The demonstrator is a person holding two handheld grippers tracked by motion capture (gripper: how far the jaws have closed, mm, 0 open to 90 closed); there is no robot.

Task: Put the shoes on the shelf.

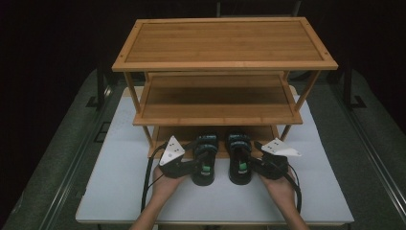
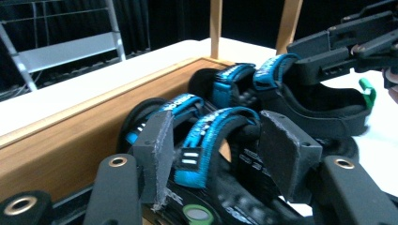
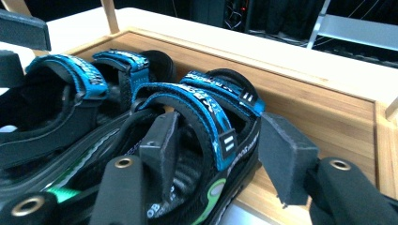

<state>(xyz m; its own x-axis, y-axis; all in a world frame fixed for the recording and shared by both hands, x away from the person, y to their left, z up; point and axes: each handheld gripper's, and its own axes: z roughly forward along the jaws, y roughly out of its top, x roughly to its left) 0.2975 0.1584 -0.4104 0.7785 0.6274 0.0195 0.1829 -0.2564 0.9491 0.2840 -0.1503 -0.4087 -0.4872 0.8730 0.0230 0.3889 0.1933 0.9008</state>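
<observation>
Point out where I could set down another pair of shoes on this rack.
The rack's top shelf and middle shelf lie bare from post to post. The bottom shelf is crowded at its front edge: both sandals, left and right, sit there, with the left gripper and right gripper alongside.

My left gripper (image 1: 198, 162) and right gripper (image 1: 249, 163) black, brass-ringed screw holes on the jaw arms, grey worn pads (image 2: 155, 154), grey three-cornered top plates, black looping cables, bare forearms.
</observation>
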